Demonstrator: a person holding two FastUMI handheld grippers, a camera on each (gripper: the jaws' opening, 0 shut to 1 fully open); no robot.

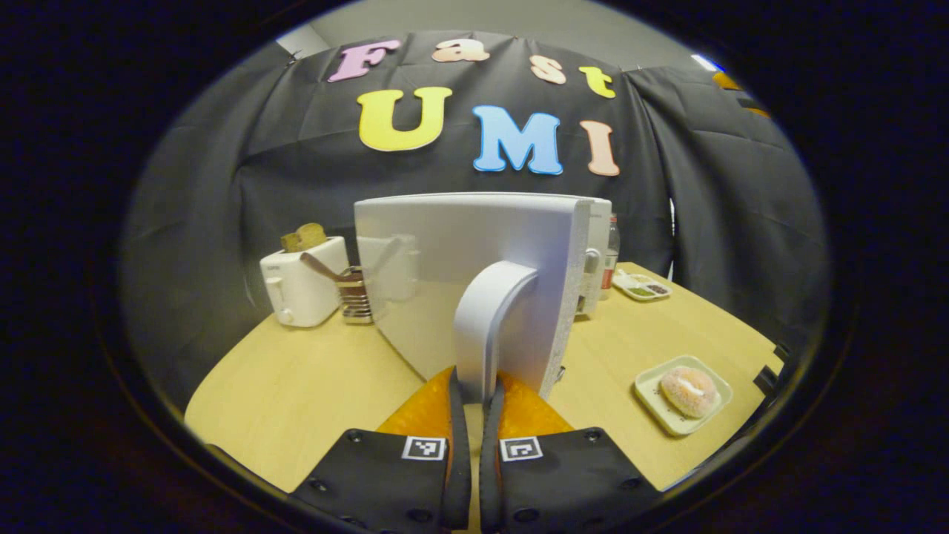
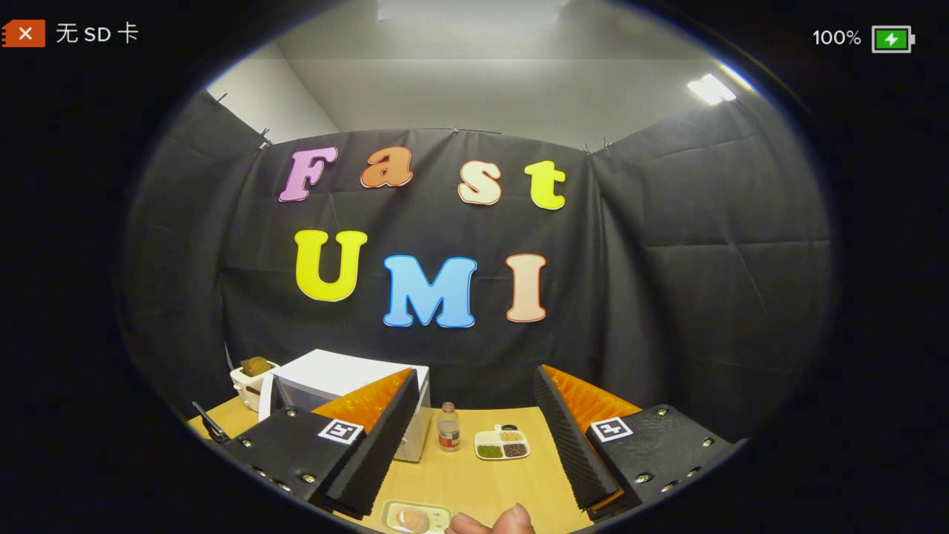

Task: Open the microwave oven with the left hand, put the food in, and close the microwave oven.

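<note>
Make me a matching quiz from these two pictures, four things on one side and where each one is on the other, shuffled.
Things:
1. microwave door handle
2. donut
3. toaster
4. bottle

Places:
A. on a small tray
B. left of the microwave
C. between the left gripper's fingers
D. right of the microwave

Pairs: 1-C, 2-A, 3-B, 4-D

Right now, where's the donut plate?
In the left gripper view the donut plate sits on the wooden table at lower right, right of the swung-open microwave door and nearer than the small divided dish.
</note>
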